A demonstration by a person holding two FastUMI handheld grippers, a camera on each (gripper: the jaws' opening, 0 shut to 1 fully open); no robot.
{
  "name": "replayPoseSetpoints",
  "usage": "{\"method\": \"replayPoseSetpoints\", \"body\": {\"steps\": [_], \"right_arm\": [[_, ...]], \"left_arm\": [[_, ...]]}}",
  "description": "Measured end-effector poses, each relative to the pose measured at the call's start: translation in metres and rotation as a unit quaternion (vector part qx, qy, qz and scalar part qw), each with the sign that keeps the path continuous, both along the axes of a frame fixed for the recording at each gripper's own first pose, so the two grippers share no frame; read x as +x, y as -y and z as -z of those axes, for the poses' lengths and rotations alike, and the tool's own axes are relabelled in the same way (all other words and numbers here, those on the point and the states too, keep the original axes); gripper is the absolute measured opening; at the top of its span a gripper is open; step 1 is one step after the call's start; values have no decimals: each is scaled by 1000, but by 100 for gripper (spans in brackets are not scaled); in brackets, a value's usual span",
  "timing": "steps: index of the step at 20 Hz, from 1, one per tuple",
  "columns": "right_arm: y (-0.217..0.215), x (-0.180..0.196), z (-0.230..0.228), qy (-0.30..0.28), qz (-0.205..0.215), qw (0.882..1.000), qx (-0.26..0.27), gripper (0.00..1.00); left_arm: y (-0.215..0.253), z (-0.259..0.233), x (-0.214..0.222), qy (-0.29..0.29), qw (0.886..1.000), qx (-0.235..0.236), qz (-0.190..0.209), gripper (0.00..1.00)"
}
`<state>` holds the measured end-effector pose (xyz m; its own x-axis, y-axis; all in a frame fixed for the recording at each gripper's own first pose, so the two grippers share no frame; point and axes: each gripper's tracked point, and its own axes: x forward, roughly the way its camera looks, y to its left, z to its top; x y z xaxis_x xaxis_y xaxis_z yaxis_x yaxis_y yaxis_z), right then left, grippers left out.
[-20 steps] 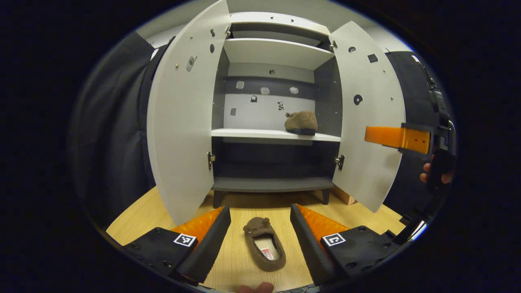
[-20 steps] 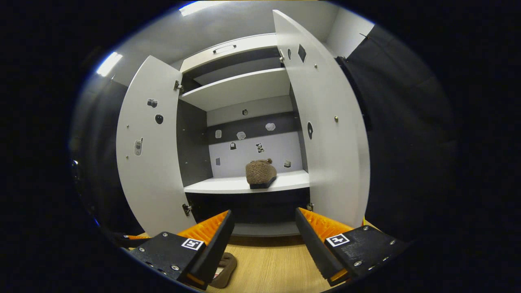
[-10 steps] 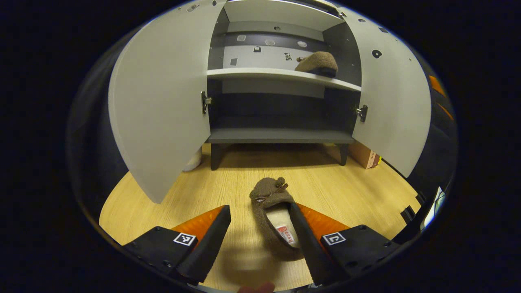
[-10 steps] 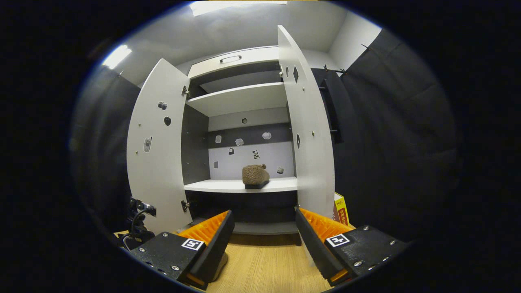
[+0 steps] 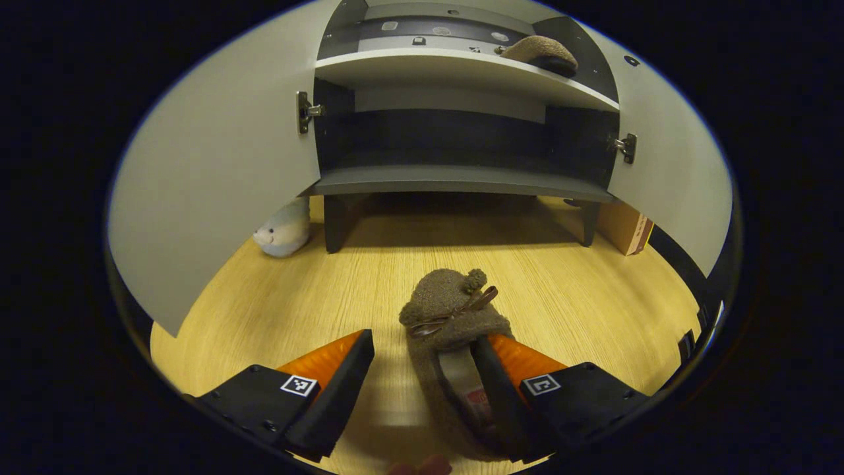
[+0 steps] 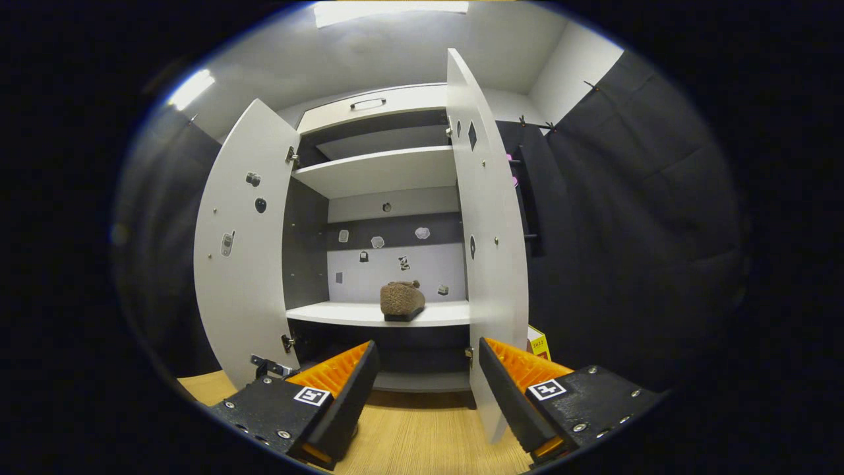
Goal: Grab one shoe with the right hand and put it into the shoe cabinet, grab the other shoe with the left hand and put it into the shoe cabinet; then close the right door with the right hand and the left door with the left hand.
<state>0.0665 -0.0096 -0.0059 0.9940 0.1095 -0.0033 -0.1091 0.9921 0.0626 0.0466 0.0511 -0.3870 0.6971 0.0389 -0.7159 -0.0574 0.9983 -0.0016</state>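
Looks light, soft and floppy, that fuzzy brown slipper with a ribbon bow (image 5: 455, 316) lying on the pale wooden floor (image 5: 277, 316) at 6 o'clock in the left gripper view; probably best pinched across the collar wall beside the opening. Left gripper (image 5: 422, 369) wide apart, one finger inside the slipper's opening, the other off at 7 o'clock, nothing clamped. Right gripper (image 6: 428, 376) likewise apart and empty, facing the grey two-door shoe cabinet (image 6: 369, 171), matching fuzzy brown slipper (image 6: 402, 300) already resting on its middle shelf.
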Motion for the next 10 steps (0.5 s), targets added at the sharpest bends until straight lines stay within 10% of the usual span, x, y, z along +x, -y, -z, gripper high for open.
{"method": "replayPoseSetpoints", "body": {"steps": [6,10], "right_arm": [[0,4,10,-9,2,1000,-7,94],[-11,11,14,-14,-8,1000,-3,93]], "left_arm": [[-3,21,16,5,1000,-22,-7,78],[-13,8,13,23,1000,0,-16,20]]}}
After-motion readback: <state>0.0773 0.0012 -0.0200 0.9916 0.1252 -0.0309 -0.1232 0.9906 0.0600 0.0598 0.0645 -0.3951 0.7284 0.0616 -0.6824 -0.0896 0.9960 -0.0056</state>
